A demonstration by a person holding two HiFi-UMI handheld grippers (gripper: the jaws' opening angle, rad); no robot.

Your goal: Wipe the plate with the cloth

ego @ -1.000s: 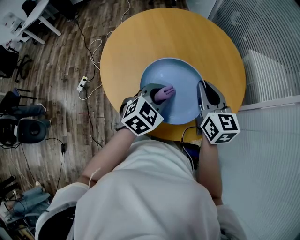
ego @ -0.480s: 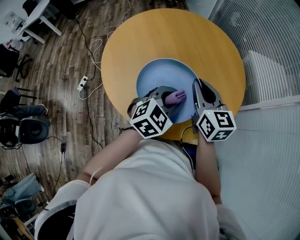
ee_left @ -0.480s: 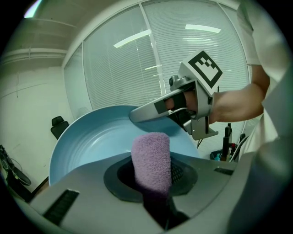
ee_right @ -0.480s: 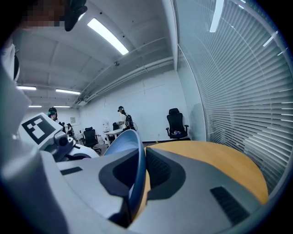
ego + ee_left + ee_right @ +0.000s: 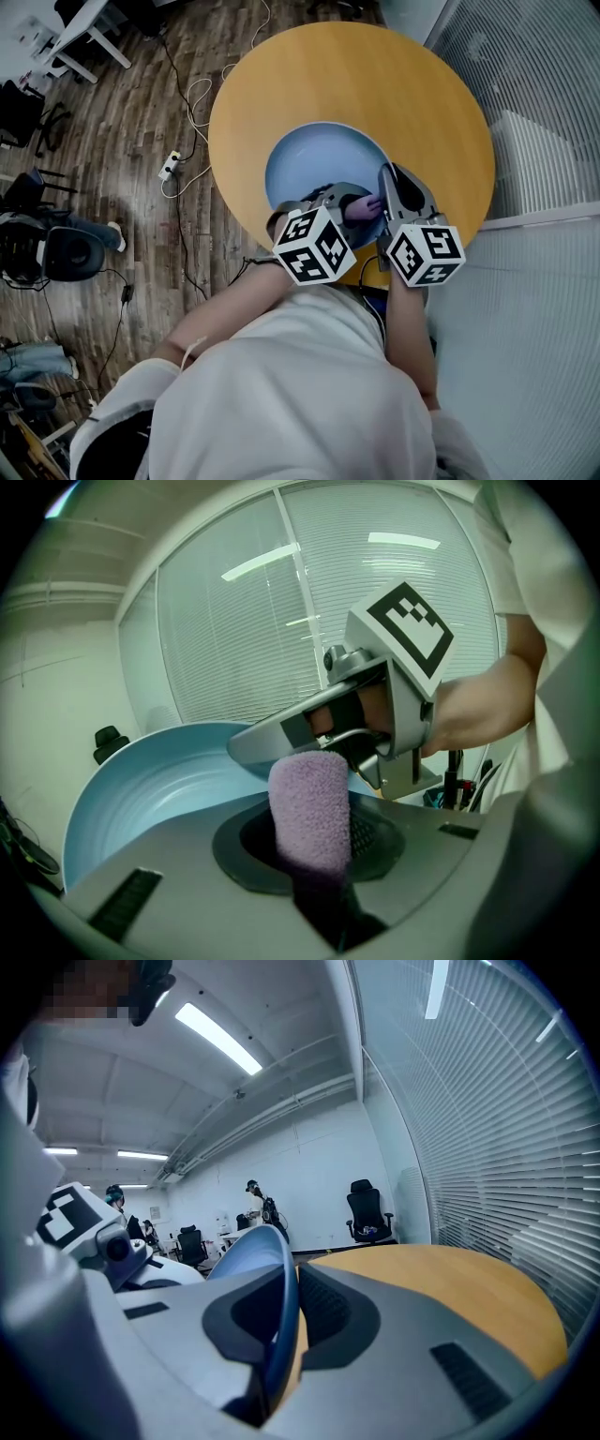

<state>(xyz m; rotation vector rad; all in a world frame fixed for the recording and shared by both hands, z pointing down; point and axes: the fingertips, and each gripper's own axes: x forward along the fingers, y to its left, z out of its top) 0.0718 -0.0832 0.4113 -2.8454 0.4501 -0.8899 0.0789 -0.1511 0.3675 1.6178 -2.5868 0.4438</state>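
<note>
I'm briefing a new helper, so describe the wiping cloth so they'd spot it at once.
Start at the round orange table and the pale blue plate at its near edge. Over the plate's near right part, the left gripper pinches a small rolled cloth. It is the only fuzzy lilac thing there; everything around it is smooth blue or grey.

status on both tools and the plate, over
Left tool shut on purple cloth. Right tool shut on plate rim. Cloth over plate's near side, close to right tool. No obstruction seen.

Cloth (image 5: 361, 205) over plate (image 5: 314, 159), plate on table (image 5: 375, 75)
</note>
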